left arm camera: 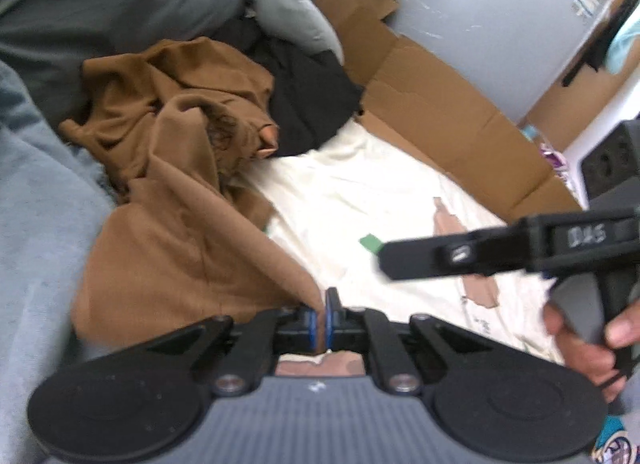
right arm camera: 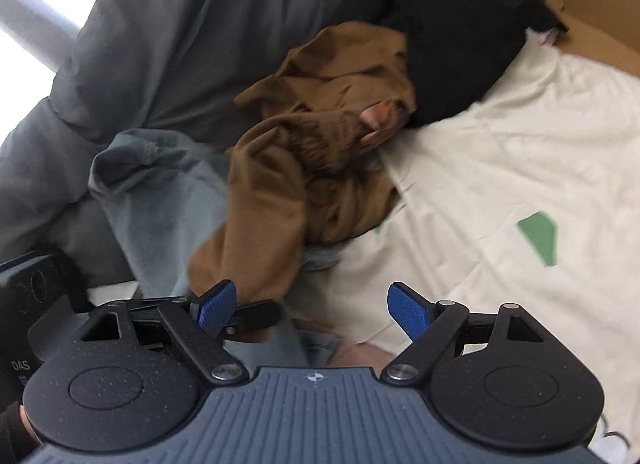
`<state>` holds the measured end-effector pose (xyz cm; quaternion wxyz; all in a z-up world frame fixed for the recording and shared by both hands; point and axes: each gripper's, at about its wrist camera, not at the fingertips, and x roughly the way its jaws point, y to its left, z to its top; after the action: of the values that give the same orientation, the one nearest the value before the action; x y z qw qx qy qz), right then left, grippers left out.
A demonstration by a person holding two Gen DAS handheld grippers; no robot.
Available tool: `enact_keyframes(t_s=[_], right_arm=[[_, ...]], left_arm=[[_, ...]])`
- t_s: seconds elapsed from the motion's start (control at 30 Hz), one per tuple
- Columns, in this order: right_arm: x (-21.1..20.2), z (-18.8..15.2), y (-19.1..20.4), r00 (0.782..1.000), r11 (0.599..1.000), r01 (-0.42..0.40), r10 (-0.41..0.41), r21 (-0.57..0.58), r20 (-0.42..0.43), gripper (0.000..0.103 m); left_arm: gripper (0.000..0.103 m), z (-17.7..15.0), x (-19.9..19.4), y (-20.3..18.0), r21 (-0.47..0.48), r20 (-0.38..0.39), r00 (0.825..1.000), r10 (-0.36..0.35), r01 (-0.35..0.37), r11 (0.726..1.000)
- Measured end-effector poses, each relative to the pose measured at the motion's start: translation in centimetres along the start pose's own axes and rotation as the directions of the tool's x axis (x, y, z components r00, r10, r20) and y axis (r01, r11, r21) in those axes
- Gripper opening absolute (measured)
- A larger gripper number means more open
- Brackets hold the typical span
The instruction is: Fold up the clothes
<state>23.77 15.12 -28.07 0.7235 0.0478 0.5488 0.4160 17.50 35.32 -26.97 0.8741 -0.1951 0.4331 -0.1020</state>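
Clothes: brown garment (left arm camera: 176,192) lies crumpled on the cream sheet (left arm camera: 360,184), between a black garment (left arm camera: 308,104) on the far side and a blue-grey cloth (left arm camera: 36,224) to the left.
Left gripper (left arm camera: 323,320): angled downward, blue pads pressed together — pinching the near corner of the brown garment.
Right gripper (right arm camera: 312,304): angled downward, jaws spread wide, nothing between them.
Left view only: a hand (left arm camera: 588,340) gripping the right tool's handle, cardboard (left arm camera: 440,104) beyond the sheet.
Right view only: grey duvet (right arm camera: 180,24) at far left — green patch (right arm camera: 540,236) on the sheet.
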Motion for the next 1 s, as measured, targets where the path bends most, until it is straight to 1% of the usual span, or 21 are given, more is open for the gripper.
enact_keyframes(t_s=[0.2,0.33,0.37,0.4,0.43,0.47,0.5,0.53,0.57,0.6,0.63,0.67,0.7,0.73,0.8,0.87,0.97,1.0], right_arm=[[1.8,-0.2,0.0,0.996,0.997,-0.056,0.059,0.050,-0.062,0.087],[3.0,-0.2,-0.1,0.990,0.992,-0.085,0.094,0.089,-0.103,0.087],[3.3,-0.3,-0.1,0.989,0.992,-0.084,0.094,0.089,-0.110,0.082],[3.6,-0.4,-0.1,0.989,0.993,-0.077,0.087,0.086,-0.119,0.070],[3.9,-0.5,-0.2,0.988,0.994,-0.071,0.082,0.084,-0.128,0.063],[4.2,-0.6,-0.4,0.987,0.994,-0.067,0.079,0.089,-0.140,0.046],[4.5,-0.7,-0.6,0.986,0.994,-0.061,0.075,0.093,-0.152,0.026],[4.5,-0.8,-0.9,0.985,0.994,-0.051,0.066,0.098,-0.160,0.016],[4.5,-0.9,-1.2,0.986,0.995,-0.032,0.047,0.095,-0.163,0.007],[4.3,-1.1,-1.5,0.987,0.996,-0.013,0.027,0.088,-0.159,0.007],[4.0,-1.2,-1.9,0.988,0.996,-0.006,0.019,0.086,-0.154,0.006],[3.7,-1.3,-2.3,0.988,0.996,-0.002,0.015,0.089,-0.152,0.004],[3.5,-1.4,-2.6,0.989,0.996,0.002,0.012,0.092,-0.149,0.004],[3.2,-1.5,-3.0,0.989,0.996,0.007,0.007,0.093,-0.146,0.004],[2.6,-1.7,-3.5,0.990,0.996,0.019,-0.006,0.088,-0.143,0.003],[2.3,-1.8,-3.9,0.990,0.996,0.028,-0.015,0.090,-0.139,0.003],[1.7,-2.3,-4.4,0.991,0.995,0.040,-0.028,0.090,-0.135,0.003],[1.6,-2.5,-4.5,0.990,0.995,0.045,-0.033,0.088,-0.134,0.003]], left_arm=[[0.004,-1.0,-0.3,-0.8,0.008,-0.012,0.997,-0.077,0.077,0.997],[0.004,-1.4,-0.4,-1.8,0.019,-0.017,0.989,-0.145,0.145,0.989],[0.004,-1.4,-0.4,-2.1,0.028,-0.021,0.987,-0.160,0.161,0.987],[0.005,-1.5,-0.4,-2.4,0.035,-0.026,0.985,-0.169,0.170,0.985],[0.006,-1.6,-0.4,-2.5,0.037,-0.037,0.984,-0.174,0.175,0.984],[0.006,-1.7,-0.3,-2.5,0.034,-0.052,0.983,-0.178,0.179,0.983],[0.007,-1.8,-0.3,-2.4,0.033,-0.066,0.981,-0.181,0.183,0.983],[0.010,-1.9,-0.3,-2.2,0.034,-0.080,0.980,-0.184,0.187,0.982],[0.010,-1.9,-0.4,-1.9,0.033,-0.082,0.981,-0.176,0.179,0.983],[0.015,-1.8,-0.7,-1.5,0.030,-0.073,0.985,-0.156,0.159,0.987],[0.023,-1.6,-1.0,-1.0,0.020,-0.062,0.988,-0.139,0.141,0.990],[0.027,-1.4,-1.2,-0.4,0.000,-0.050,0.991,-0.125,0.125,0.992],[0.032,-1.2,-1.4,0.2,-0.016,-0.037,0.994,-0.108,0.107,0.994],[0.035,-0.9,-1.5,0.6,-0.023,-0.024,0.996,-0.083,0.083,0.996],[0.039,-0.3,-1.3,1.0,-0.022,-0.011,1.000,-0.010,0.010,1.000],[0.044,0.1,-0.9,1.4,-0.036,0.000,0.998,0.065,-0.065,0.997],[0.051,0.6,-0.3,1.8,-0.060,0.009,0.994,0.107,-0.106,0.993],[0.054,0.7,0.0,1.9,-0.064,0.010,0.993,0.119,-0.118,0.991]])
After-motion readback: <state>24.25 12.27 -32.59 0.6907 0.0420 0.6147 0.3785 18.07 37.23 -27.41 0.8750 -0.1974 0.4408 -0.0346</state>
